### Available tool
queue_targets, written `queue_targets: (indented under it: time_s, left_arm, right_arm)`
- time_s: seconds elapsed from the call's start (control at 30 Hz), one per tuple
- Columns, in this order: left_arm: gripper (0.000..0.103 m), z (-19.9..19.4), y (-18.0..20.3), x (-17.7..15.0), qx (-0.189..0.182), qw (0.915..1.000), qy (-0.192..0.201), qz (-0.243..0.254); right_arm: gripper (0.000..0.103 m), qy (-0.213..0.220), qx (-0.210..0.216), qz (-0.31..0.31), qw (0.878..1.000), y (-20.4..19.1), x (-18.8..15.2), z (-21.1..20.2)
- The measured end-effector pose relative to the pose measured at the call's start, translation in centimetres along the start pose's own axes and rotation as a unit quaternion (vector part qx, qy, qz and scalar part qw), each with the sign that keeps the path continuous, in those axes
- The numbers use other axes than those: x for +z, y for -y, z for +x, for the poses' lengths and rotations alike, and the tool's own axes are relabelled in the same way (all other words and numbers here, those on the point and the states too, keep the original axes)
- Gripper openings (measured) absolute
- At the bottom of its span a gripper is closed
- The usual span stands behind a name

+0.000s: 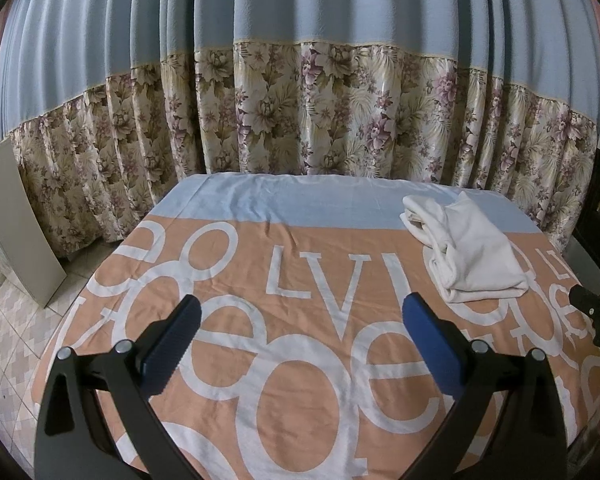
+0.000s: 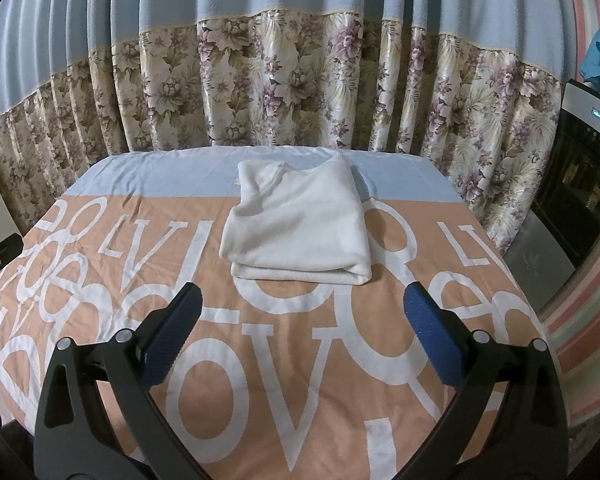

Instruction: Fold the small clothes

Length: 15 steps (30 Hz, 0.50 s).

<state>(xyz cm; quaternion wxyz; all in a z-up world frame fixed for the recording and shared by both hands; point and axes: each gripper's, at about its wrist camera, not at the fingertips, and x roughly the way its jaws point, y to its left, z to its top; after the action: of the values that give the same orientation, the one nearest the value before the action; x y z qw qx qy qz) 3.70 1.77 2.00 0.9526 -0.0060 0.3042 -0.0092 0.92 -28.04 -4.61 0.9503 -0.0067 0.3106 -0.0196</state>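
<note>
Both claws — left (image 1: 302,316), right (image 2: 302,312) — agape, empty. Garment (image 2: 298,228) folded, soft, light, limp — pinch the near doubled edge.

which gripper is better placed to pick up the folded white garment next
Right, most likely. The folded white garment lies straight ahead of the open right gripper, centred between its fingers. From the open left gripper it sits far off to the right side, so the left would need a sideways reach.

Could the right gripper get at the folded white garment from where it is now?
Probably yes. The right gripper is open, aimed at the folded white garment, and only bare printed sheet lies between them.
</note>
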Motion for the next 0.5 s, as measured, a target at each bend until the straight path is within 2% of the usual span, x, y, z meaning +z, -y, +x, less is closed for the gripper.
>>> queue_targets:
  time_s: [0.5]
  left_arm:
    - [0.101,0.08,0.0,-0.07,-0.014,0.9999,-0.006,-0.007]
  right_arm:
    - [0.1,-0.002,0.0,0.0,1.0,-0.06,0.01,-0.03]
